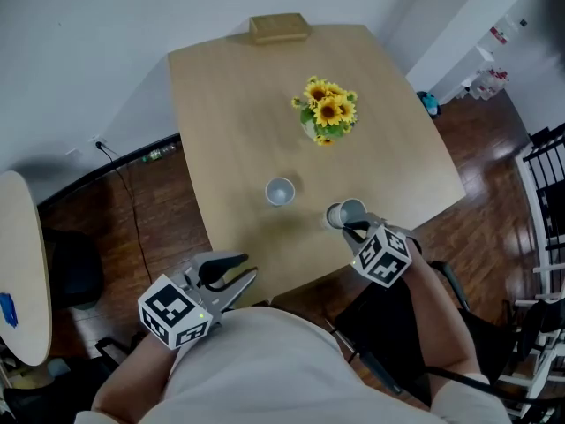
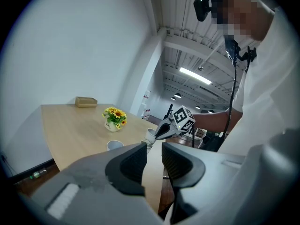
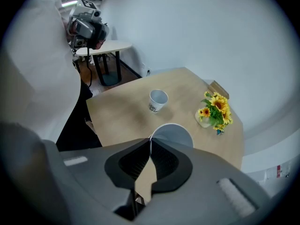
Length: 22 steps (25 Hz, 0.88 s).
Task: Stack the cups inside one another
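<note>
A white paper cup [image 1: 280, 191] stands upright near the front of the wooden table [image 1: 229, 95]; it also shows in the right gripper view [image 3: 158, 100] and the left gripper view [image 2: 114, 145]. My right gripper [image 1: 351, 228] is shut on the rim of a second paper cup [image 1: 346, 212], which hangs tilted above the table's front right part, to the right of the standing cup. In its own view the jaws [image 3: 150, 146] pinch the thin cup wall [image 3: 174, 133]. My left gripper [image 1: 247, 272] hovers at the table's front edge, jaws [image 2: 153, 149] slightly apart and empty.
A small vase of sunflowers [image 1: 327, 113] sits mid-table, behind the cups. A brown box [image 1: 279, 27] lies at the far edge. A second pale table [image 1: 22, 263] stands to the left, and black chairs [image 1: 547, 184] to the right.
</note>
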### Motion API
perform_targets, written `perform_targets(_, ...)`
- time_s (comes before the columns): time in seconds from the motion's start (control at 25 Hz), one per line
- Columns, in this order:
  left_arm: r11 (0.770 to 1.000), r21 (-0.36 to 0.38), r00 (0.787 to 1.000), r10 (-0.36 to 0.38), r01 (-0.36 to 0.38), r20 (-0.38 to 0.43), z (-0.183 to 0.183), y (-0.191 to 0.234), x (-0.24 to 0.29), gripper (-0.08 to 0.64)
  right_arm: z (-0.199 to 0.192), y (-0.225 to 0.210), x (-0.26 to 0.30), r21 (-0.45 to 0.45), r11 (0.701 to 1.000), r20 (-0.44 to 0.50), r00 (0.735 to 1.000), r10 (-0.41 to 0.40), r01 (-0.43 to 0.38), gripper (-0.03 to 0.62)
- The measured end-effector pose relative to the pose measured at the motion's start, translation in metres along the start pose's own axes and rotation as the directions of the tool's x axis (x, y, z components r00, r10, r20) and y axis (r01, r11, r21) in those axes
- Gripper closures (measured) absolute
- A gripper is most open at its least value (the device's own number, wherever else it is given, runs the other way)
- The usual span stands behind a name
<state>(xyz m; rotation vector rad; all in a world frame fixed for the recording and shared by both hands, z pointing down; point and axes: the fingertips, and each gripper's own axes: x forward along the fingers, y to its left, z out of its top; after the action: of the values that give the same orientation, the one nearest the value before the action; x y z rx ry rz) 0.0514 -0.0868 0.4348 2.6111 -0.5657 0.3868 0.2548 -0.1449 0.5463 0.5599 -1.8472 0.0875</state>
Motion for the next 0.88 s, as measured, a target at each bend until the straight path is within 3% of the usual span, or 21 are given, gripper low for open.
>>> perform_targets(0.6,0.999,-0.014,1.0,0.03,-0.03,-0.007,-0.003,0.01,-0.005,0.453,-0.005,0.004,0.044,0.03,0.996,-0.006,0.997,0.081,-0.081,0.566)
perform_targets(0.88,1.0,-0.014,1.0,0.02,-0.02,-0.011,-0.004,0.012,-0.008,0.453,-0.003,0.005,0.037,0.039,0.998,-0.009,0.998,0.056,-0.056,0.508)
